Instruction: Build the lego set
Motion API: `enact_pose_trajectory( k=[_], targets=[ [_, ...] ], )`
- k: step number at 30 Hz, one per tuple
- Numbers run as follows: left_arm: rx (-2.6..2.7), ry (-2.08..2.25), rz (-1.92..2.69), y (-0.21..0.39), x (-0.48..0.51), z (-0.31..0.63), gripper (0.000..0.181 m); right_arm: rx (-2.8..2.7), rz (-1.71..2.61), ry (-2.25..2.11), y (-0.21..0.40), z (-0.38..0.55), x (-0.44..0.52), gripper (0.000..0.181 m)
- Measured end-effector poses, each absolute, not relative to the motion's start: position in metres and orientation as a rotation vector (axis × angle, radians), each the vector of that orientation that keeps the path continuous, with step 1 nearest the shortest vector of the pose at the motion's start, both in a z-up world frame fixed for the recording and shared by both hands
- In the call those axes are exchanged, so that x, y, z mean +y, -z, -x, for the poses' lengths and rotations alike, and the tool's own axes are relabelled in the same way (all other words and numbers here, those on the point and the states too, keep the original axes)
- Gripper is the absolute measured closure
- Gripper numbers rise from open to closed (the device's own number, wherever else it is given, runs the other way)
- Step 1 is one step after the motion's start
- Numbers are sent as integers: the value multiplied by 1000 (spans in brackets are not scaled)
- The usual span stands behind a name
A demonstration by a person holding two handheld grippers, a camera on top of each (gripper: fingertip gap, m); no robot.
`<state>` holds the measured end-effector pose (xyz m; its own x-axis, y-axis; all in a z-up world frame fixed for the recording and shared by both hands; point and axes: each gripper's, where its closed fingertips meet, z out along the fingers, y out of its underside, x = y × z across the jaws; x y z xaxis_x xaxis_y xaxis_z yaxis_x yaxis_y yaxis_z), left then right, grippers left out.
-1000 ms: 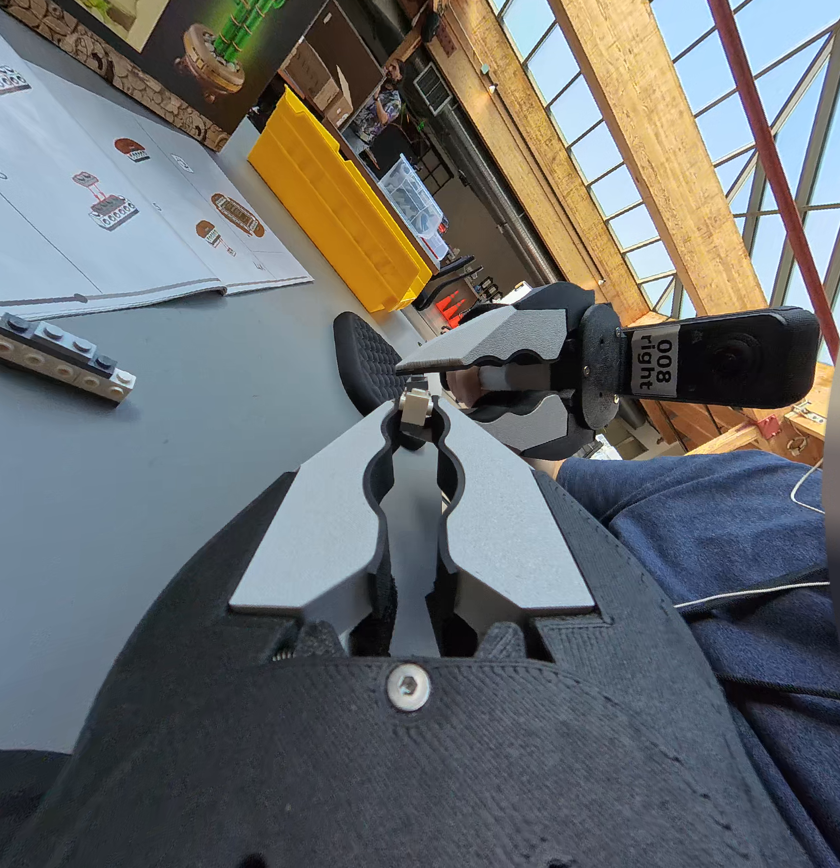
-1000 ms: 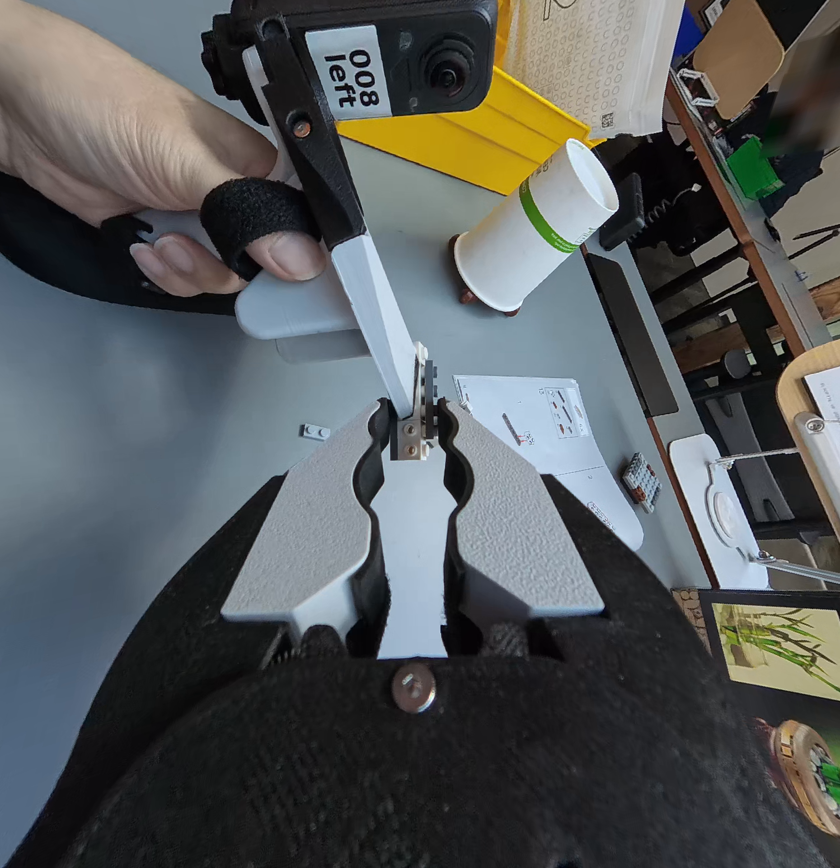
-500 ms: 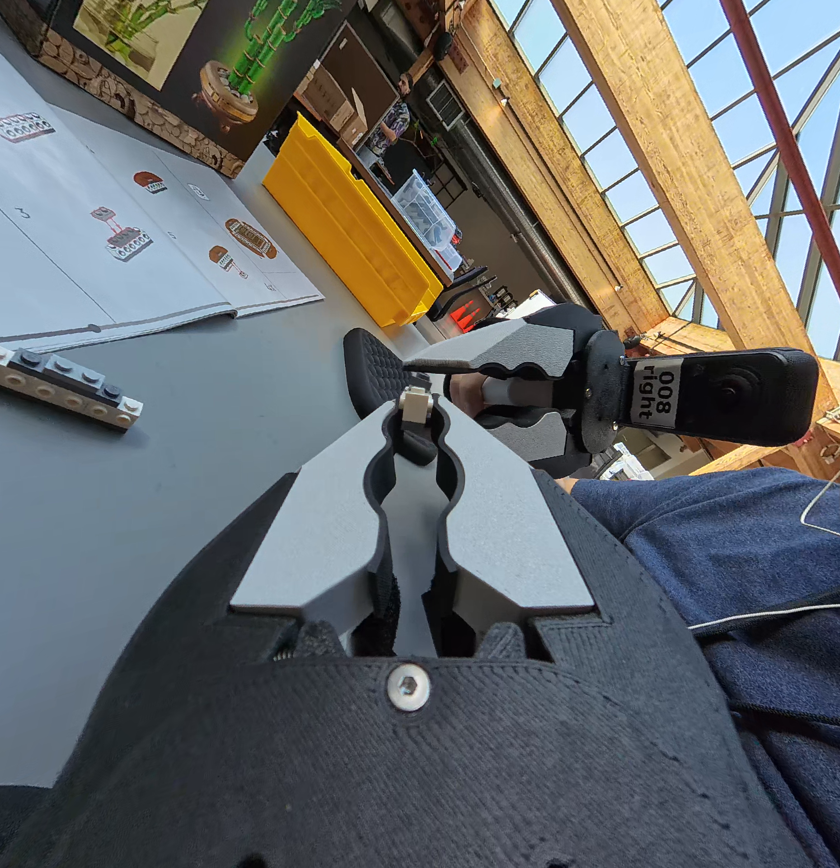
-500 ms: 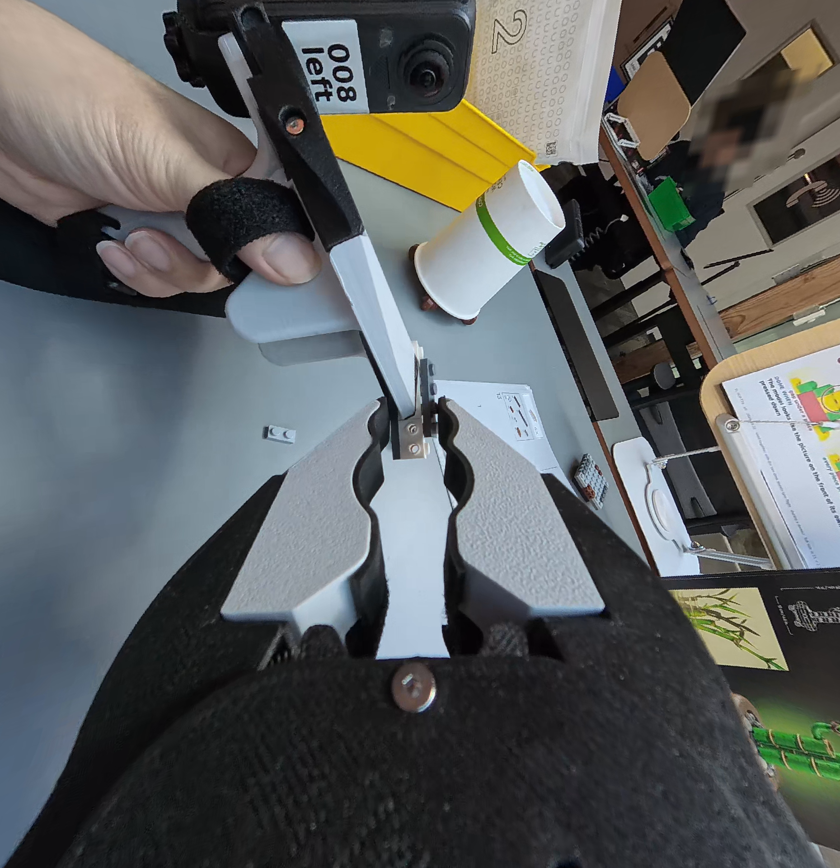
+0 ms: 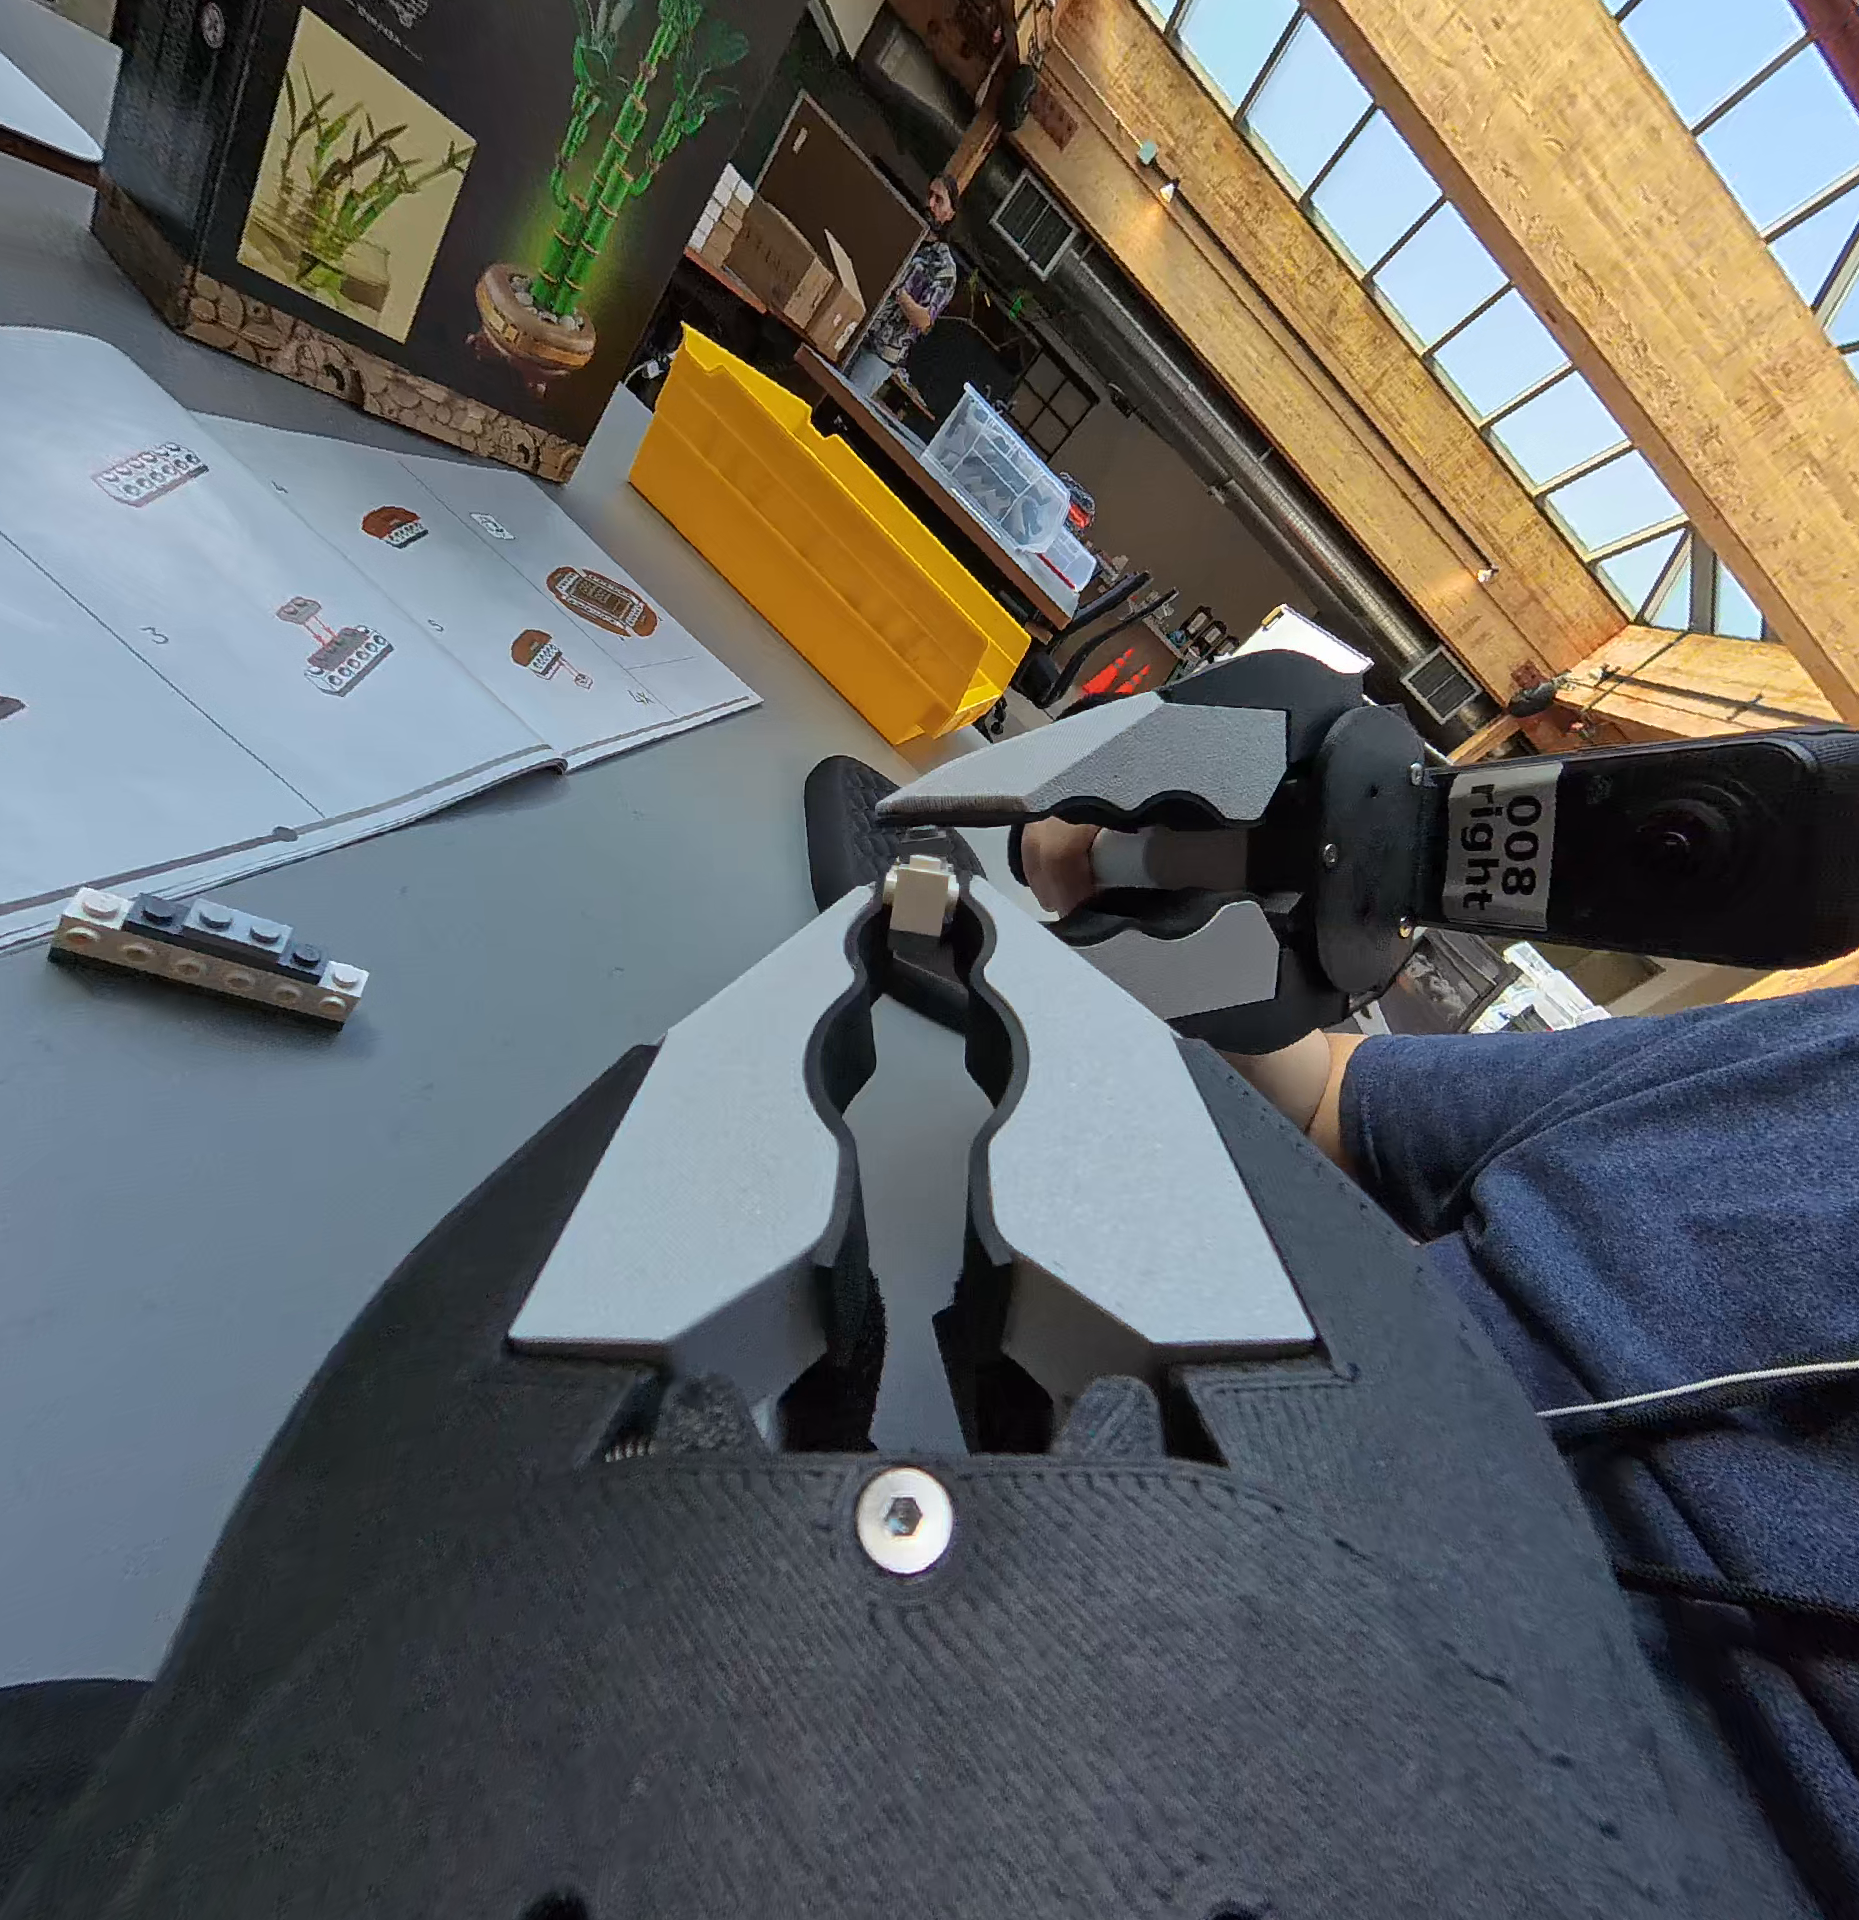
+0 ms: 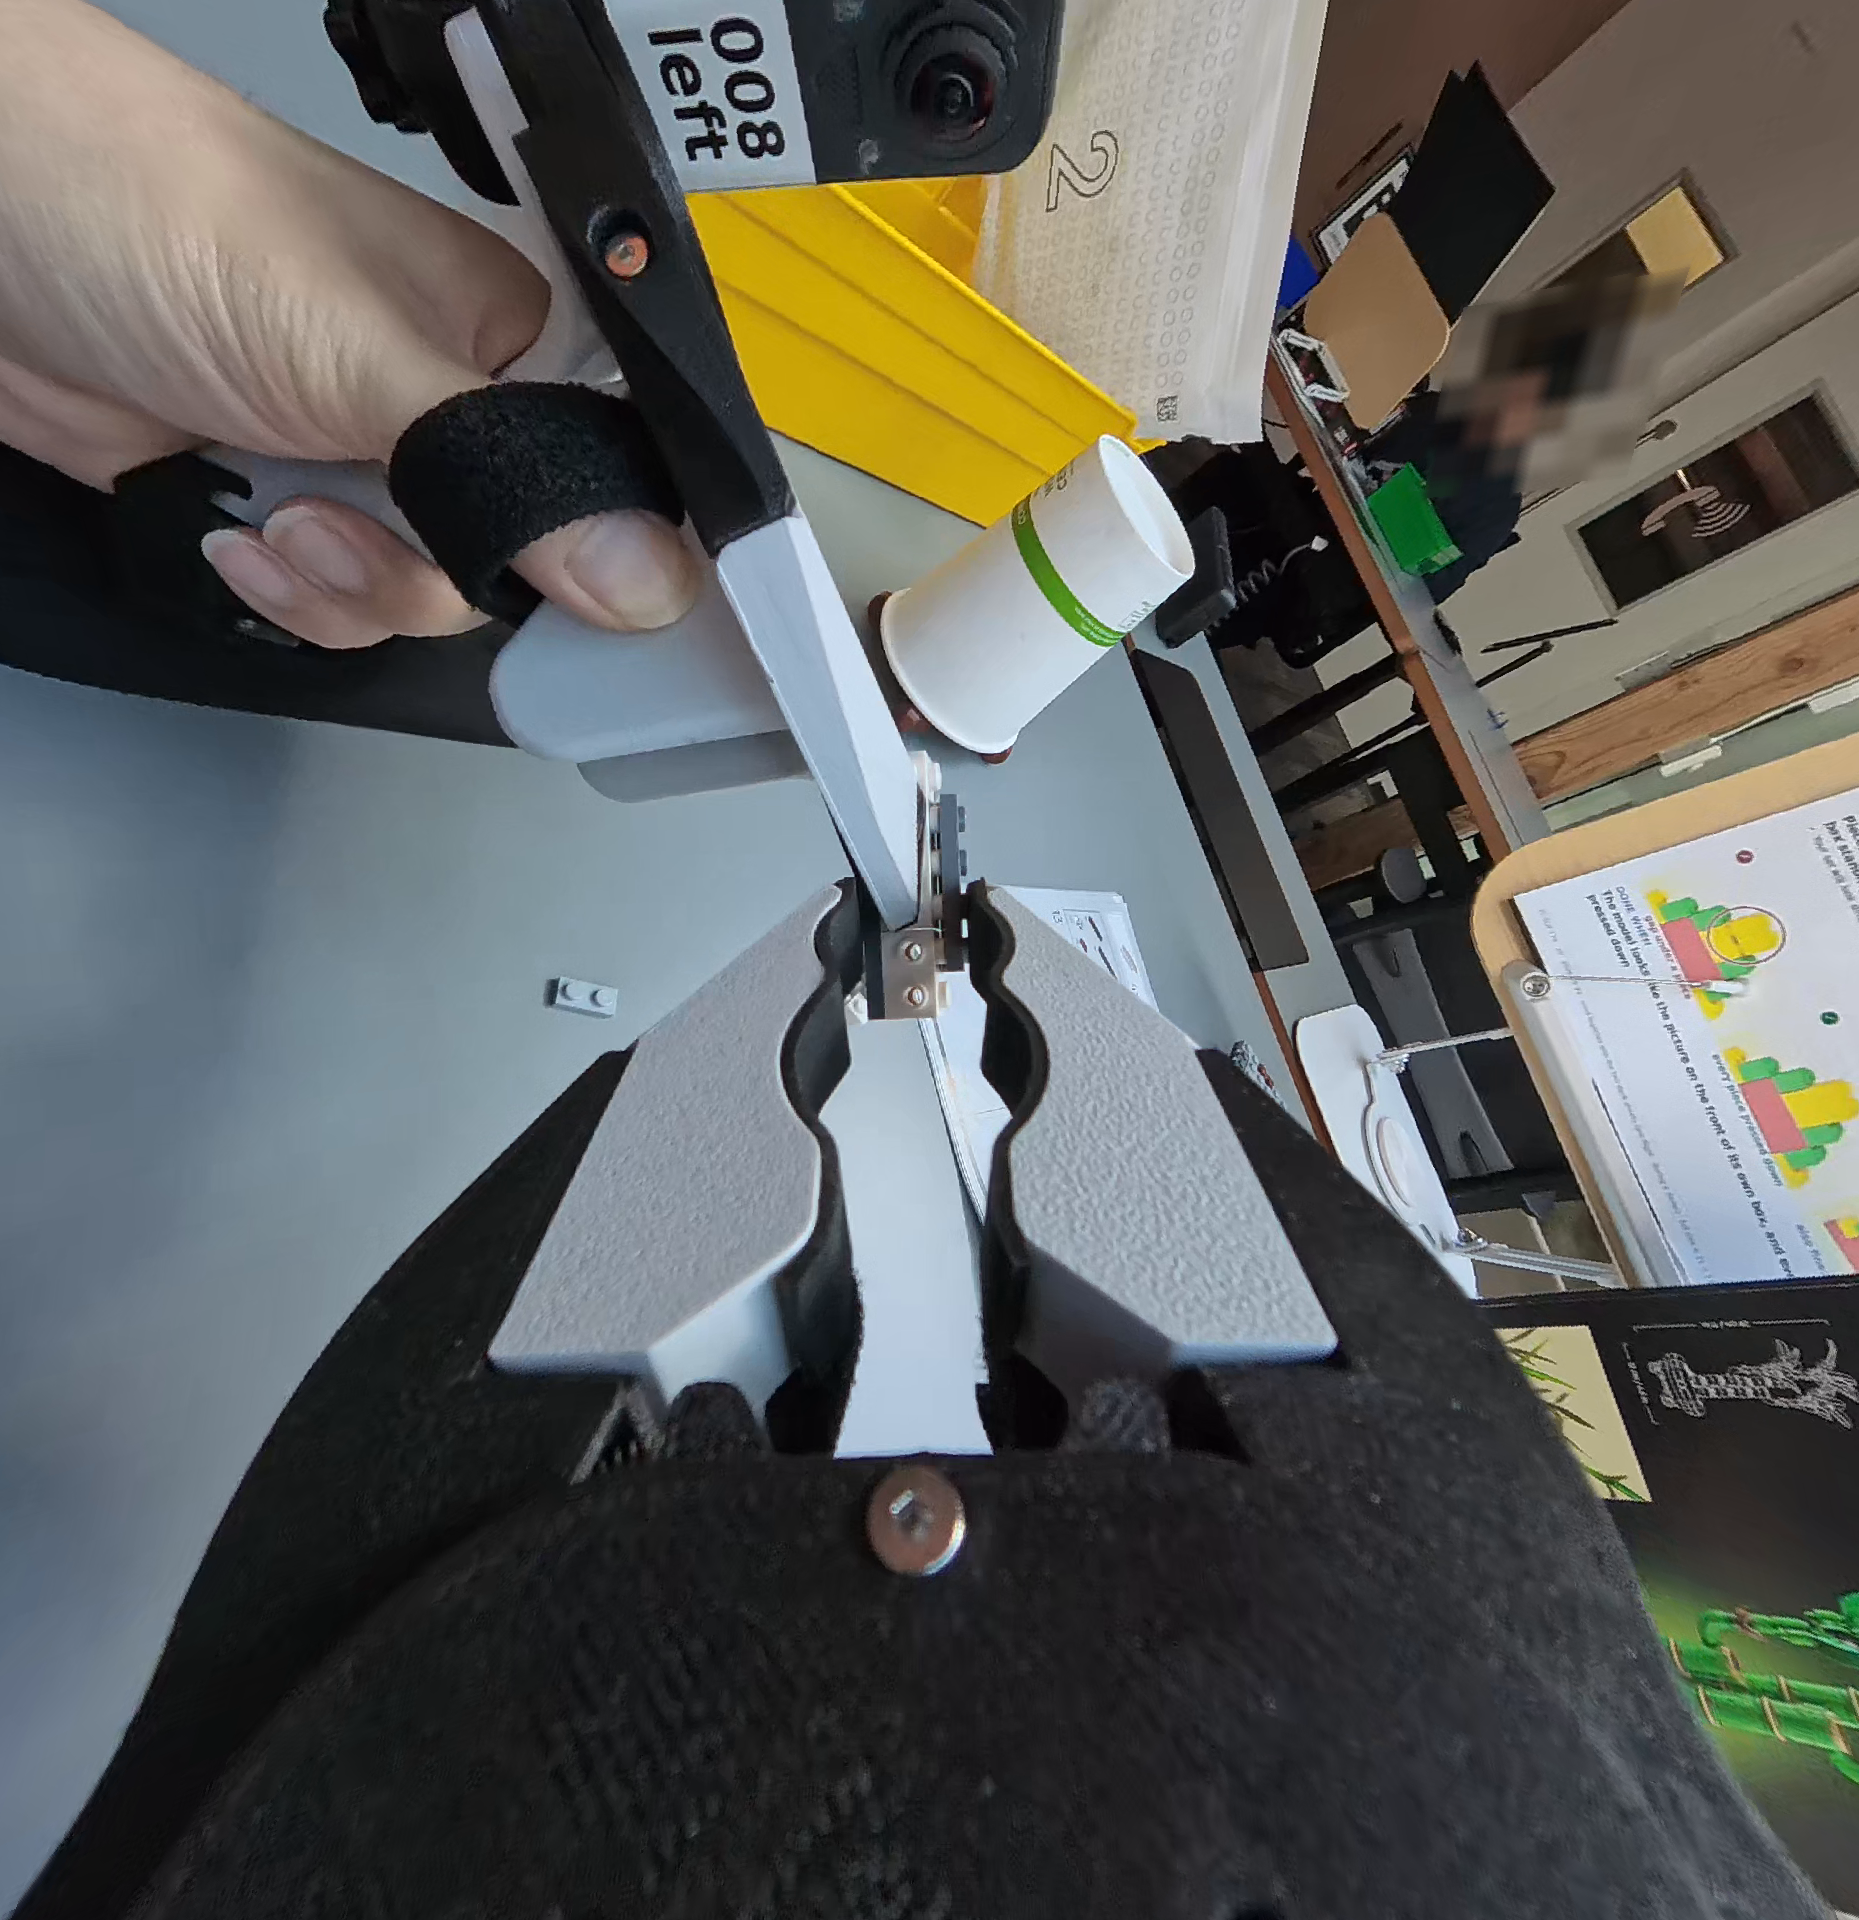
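My left gripper is shut on a small white lego piece at its tips. My right gripper is shut on a short assembly of black and white plates that extends away from me. The two meet in the air above the grey table. In the right wrist view the left gripper's fingers reach down onto that assembly. One of the right gripper's fingers lies just over the left tips. I cannot tell whether the white piece is joined to the assembly.
A black-and-white plate strip lies by the open instruction booklet. The set's box and a yellow bin stand behind. A small grey plate and a paper cup are on the table. My left and right fingertips are right by each other.
Both grippers have tilted together while staying shut on their pieces. The left view has swung so that the box shows more; the right view now shows more of the room's right side.
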<state>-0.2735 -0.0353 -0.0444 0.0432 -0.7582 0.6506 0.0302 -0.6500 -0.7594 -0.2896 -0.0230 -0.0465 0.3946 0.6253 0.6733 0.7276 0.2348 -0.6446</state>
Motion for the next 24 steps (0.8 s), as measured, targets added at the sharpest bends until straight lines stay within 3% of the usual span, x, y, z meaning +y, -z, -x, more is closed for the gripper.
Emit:
enact_pose_trajectory(
  k=[1,24],
  targets=[
    [735,1666,1725,45,-35,273,173,-1298,1456,114,48,289,-22,163],
    [647,1693,1787,54,-28,275,172,-1265,1447,186,56,290,-15,163]
  ],
)
